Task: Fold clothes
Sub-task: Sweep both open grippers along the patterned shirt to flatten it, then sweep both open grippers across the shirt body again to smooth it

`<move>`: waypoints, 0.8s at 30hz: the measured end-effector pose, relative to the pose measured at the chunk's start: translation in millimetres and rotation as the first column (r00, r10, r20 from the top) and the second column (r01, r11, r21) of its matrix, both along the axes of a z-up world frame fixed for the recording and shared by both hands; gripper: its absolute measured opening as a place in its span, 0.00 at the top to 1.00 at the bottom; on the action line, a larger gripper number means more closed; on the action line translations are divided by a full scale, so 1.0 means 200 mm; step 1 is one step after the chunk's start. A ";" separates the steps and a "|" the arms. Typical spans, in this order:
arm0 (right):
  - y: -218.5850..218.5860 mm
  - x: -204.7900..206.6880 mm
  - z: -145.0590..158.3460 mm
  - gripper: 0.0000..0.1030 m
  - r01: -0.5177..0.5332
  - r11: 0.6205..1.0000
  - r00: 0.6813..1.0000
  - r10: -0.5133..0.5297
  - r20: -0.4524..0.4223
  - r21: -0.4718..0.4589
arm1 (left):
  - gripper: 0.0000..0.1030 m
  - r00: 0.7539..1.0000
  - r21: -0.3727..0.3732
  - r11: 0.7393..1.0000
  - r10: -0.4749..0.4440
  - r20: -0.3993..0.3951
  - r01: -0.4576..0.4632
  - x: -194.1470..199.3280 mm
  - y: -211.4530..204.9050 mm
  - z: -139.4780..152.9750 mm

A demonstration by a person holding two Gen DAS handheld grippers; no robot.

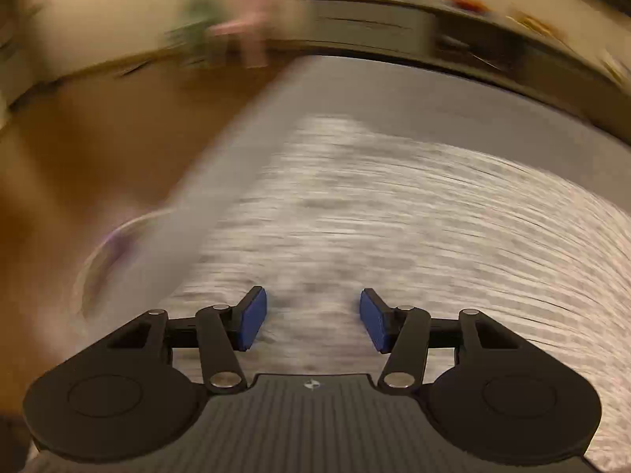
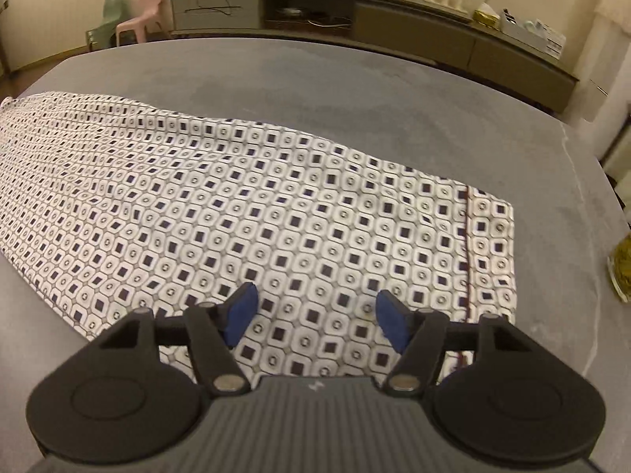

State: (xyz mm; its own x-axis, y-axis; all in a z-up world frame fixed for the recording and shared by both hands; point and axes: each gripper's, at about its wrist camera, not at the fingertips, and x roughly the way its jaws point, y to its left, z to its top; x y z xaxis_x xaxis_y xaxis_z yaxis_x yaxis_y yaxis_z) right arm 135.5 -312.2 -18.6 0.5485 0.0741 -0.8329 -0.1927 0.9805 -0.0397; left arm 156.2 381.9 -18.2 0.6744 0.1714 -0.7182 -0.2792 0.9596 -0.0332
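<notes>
Open tongs over patterned cloth on grey bed.

View heavily motion-blurred. Left gripper sat low in the frame, blue pads spread apart with nothing between them. Beneath and ahead lay the patterned cloth, pale with dark flecks, its print smeared into streaks. Cloth rested on a grey surface, whose left edge ran diagonally up the frame. Brown floor lay to the left of that edge. Beyond, a long low cabinet stood along the wall, with a pink shape and a green one just beside it; neither could be identified.
</notes>
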 end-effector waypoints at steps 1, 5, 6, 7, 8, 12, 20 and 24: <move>0.03 0.04 -0.02 0.33 0.015 1.000 1.000 -0.015 0.000 -0.021 | 0.79 0.999 -0.015 0.999 0.040 0.017 -0.040 -0.03 0.10 0.02; 0.09 0.06 -0.01 0.38 0.071 0.982 0.997 -0.069 0.022 -0.175 | 0.67 0.985 -0.068 0.986 0.159 0.068 -0.154 -0.12 0.41 0.07; 0.14 0.06 0.00 0.45 0.082 0.971 0.996 -0.074 0.040 -0.226 | 0.67 0.989 -0.068 0.990 0.132 0.066 -0.127 -0.12 0.39 0.07; 0.19 0.07 0.00 0.53 0.092 0.957 0.995 -0.079 0.058 -0.276 | 0.67 0.992 -0.068 0.993 0.105 0.064 -0.100 -0.11 0.37 0.07; 0.24 0.07 0.02 0.53 0.070 0.970 0.996 -0.057 0.064 -0.234 | 0.67 0.995 -0.069 0.995 0.078 0.062 -0.073 -0.11 0.35 0.07; 0.42 0.09 0.02 0.55 -0.021 0.999 0.999 0.023 0.042 -0.039 | 0.56 0.989 0.068 0.989 0.137 -0.057 -0.133 -0.03 0.31 -0.03; 0.48 0.14 0.07 0.50 0.061 0.961 0.991 -0.025 0.133 -0.271 | 0.50 0.988 0.095 0.990 0.092 0.121 -0.104 0.19 0.18 0.22; 0.80 0.20 0.21 0.50 -0.110 0.992 0.966 0.123 0.228 -0.066 | 0.50 0.999 0.161 0.986 0.022 0.050 -0.030 0.51 0.09 0.10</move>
